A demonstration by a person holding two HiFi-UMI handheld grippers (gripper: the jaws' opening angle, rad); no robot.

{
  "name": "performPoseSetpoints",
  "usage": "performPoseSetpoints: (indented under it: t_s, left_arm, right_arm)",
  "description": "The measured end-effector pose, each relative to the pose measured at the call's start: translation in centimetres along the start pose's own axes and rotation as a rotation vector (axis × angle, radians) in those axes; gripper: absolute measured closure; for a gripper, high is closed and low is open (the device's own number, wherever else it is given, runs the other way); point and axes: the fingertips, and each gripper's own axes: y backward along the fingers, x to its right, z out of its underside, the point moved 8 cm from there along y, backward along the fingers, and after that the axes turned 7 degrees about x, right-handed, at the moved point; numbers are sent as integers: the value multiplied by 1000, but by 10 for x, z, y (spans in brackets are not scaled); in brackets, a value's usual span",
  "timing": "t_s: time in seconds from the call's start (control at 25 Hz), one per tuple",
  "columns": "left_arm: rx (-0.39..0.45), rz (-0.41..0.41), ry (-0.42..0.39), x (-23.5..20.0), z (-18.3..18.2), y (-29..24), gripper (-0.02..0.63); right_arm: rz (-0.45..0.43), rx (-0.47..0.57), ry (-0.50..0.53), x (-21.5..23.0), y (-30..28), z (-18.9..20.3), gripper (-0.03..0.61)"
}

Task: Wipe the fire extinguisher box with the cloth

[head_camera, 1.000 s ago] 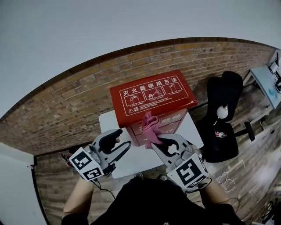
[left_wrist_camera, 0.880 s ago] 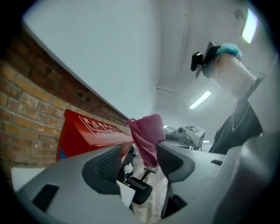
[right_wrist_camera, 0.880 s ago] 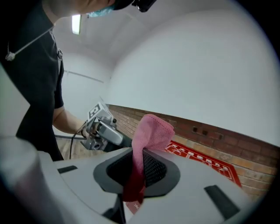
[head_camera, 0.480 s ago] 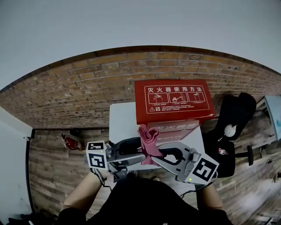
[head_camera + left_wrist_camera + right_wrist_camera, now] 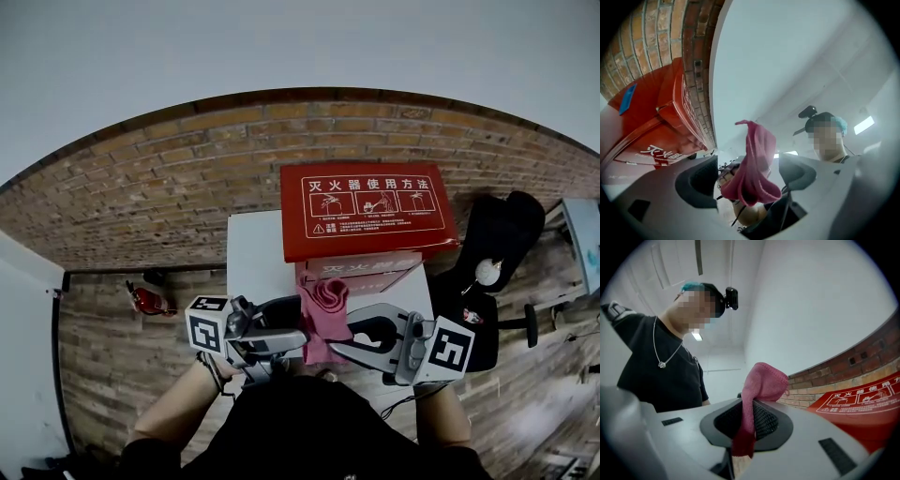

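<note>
The right gripper [image 5: 343, 334] is clamped on the pink cloth [image 5: 323, 306], pinching it low so that a bunched fold stands up above the jaws and a short tail hangs below them. The left gripper [image 5: 294, 324] faces it from the other side. Its jaws have just been opening and now stand wide apart, with the cloth hanging between them but neither pad pressing on it, so the right gripper alone carries the cloth.

The red fire extinguisher box [image 5: 370, 208] sits on a white desk [image 5: 249, 255] against the brick wall. In the head view it lies just beyond the cloth. Its printed lid is above and slightly right, and its long axis runs side to side across the view, square to the line along which the grippers reach. The cloth is near the lower front of the box; I cannot tell whether it touches.

Wiping looks not yet begun. The right gripper, which has the cloth and is on the nearer side of the box, is the likely one to carry it forward and up to the lid, then sweep it along the length of the box.
</note>
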Motion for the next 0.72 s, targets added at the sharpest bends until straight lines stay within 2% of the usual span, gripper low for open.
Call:
performPoseSetpoints:
  t_s: [0.16, 0.36, 0.4, 0.52, 0.6, 0.72]
  left_arm:
    - [-71, -26, 3, -5, 11, -13, 207]
    - [-18, 29, 63, -7, 15, -16, 213]
    - [-8, 46, 74, -6, 15, -15, 228]
    - [2, 94, 89, 0, 17, -16, 372]
    - [-7, 103, 74, 5, 19, -18, 431]
    - [-44, 104, 25, 9, 26, -21, 417]
  right_arm:
    - [-1, -29, 21, -5, 1, 3, 514]
    - [-26, 22, -18, -7, 10, 0, 514]
    - [-32, 31, -24, -8, 12, 0, 514]
    - [-35, 57, -42, -9, 16, -1, 514]
    - [-45, 75, -57, -11, 19, 0, 514]
    - [-100, 111, -93, -19, 23, -1, 514]
